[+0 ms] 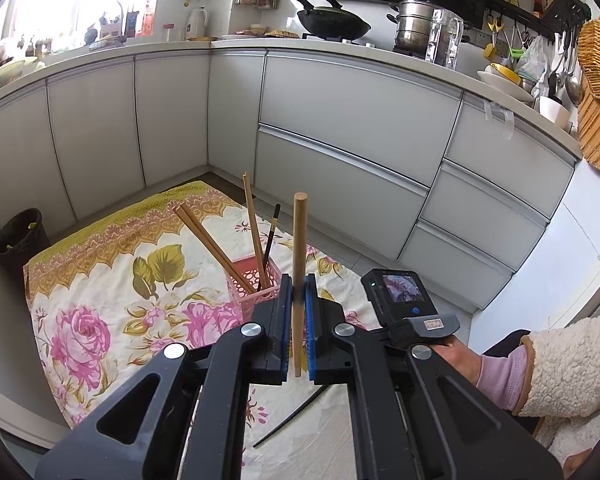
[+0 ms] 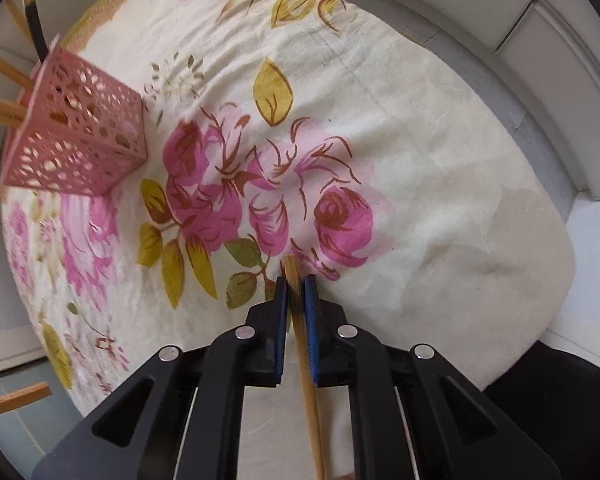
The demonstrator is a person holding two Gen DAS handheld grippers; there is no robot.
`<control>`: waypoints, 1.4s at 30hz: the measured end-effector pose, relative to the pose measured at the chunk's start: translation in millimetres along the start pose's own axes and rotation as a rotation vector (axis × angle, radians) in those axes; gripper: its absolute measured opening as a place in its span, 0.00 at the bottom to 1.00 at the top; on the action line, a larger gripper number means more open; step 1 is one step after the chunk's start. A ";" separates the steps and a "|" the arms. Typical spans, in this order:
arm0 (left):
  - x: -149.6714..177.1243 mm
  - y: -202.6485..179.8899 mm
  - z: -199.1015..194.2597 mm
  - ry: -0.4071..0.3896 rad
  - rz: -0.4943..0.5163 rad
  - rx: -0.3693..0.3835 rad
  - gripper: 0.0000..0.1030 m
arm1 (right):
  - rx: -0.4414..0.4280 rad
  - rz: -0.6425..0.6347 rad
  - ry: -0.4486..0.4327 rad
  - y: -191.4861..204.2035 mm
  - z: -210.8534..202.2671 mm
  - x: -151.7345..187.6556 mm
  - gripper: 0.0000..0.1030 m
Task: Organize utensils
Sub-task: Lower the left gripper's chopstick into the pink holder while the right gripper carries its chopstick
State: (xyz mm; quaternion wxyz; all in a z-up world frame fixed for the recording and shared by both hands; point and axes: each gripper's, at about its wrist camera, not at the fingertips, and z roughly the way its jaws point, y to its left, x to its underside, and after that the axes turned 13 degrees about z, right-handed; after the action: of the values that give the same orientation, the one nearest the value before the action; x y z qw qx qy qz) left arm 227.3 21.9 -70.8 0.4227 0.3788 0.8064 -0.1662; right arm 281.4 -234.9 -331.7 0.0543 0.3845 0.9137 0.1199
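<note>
My left gripper (image 1: 298,286) is shut on a round wooden stick (image 1: 299,248) that stands upright between its blue pads. Just behind it sits a pink perforated holder (image 1: 244,284) with several chopsticks (image 1: 208,240) leaning in it. A black chopstick (image 1: 292,416) lies on the floral cloth (image 1: 100,280) under the left gripper. My right gripper (image 2: 296,284) points down at the cloth (image 2: 420,160) and is shut on a light wooden chopstick (image 2: 306,368) that runs back between its pads. The pink holder (image 2: 76,144) stands at that view's left.
White kitchen cabinets (image 1: 340,128) surround the cloth. A black bin (image 1: 20,240) stands in the left corner. A person's hand in a fleece sleeve (image 1: 560,368) holds the other gripper body (image 1: 400,292) at right. A wooden piece (image 2: 16,400) shows at lower left.
</note>
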 end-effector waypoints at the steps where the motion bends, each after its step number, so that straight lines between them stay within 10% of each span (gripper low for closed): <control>1: 0.3 1.3 0.5 -0.002 -0.008 -0.001 0.05 | -0.057 0.021 -0.007 -7.2 -5.5 -2.6 0.07; 9: -7.1 -4.6 -5.4 -0.058 -0.024 -0.046 0.05 | -0.263 -0.037 -0.212 -17.2 -67.4 -0.6 0.07; 19: -32.8 -18.2 -21.2 -0.140 -0.068 -0.134 0.05 | -0.461 -0.266 -0.624 -29.4 -250.9 19.4 0.07; 31: -101.6 -16.3 -44.7 -0.292 -0.118 -0.339 0.05 | -0.651 -0.212 -0.746 -47.4 -369.5 4.4 0.07; 42: -84.7 17.5 63.1 -0.174 -0.209 -0.459 0.05 | -0.647 -0.227 -0.773 -47.6 -372.5 -5.9 0.07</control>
State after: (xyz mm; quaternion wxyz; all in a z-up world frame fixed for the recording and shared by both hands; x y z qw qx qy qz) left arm 305.7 -43.6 -38.5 0.5459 0.1721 0.8182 -0.0536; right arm 181.4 -337.4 15.5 0.5169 0.2627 0.7790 0.2387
